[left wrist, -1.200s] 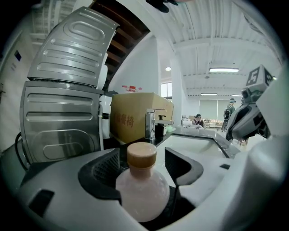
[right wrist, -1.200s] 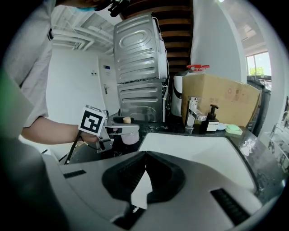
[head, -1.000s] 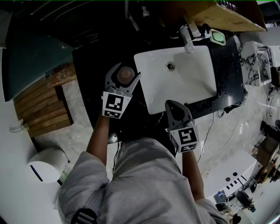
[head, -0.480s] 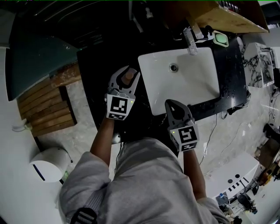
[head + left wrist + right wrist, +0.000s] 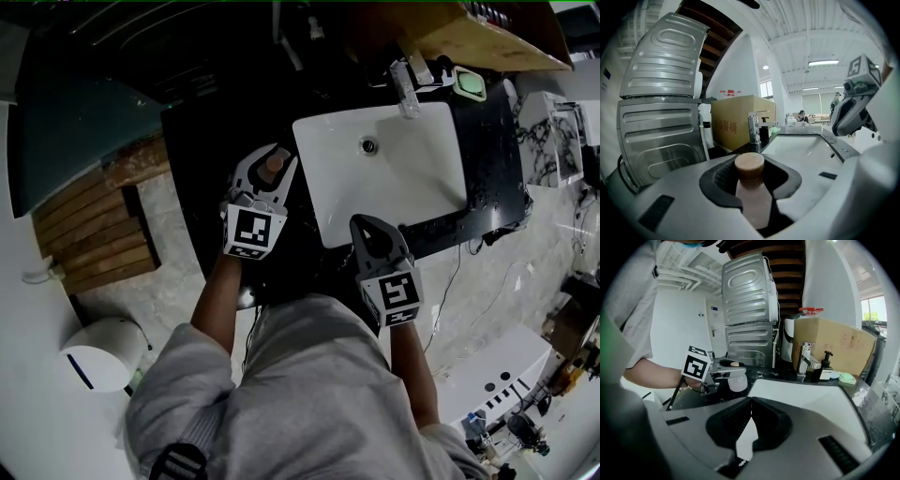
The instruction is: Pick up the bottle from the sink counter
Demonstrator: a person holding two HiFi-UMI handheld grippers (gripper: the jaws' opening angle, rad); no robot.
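A pale bottle with a brown cap (image 5: 274, 163) stands on the black counter (image 5: 202, 141) left of the white sink (image 5: 412, 187). My left gripper (image 5: 268, 156) reaches over it, its jaws closing around the neck. In the left gripper view the bottle (image 5: 751, 192) fills the gap of the left gripper (image 5: 751, 176), both pads against its sides. From the right gripper view the bottle (image 5: 733, 381) hangs below the left gripper (image 5: 723, 367). My right gripper (image 5: 373, 231) hovers at the sink's near edge; its jaws (image 5: 750, 404) meet with nothing between them.
A chrome faucet (image 5: 405, 89), a dark soap dispenser (image 5: 826, 366) and a green soap dish (image 5: 471, 84) line the back of the sink. A cardboard box (image 5: 487, 33) stands behind them. Stacked washing machines (image 5: 661, 117) rise beyond the counter's end. A white bin (image 5: 98, 352) sits on the floor.
The left gripper's jaws, spread wide around the bottle a second ago, have drawn in onto its neck. The right gripper has barely moved.
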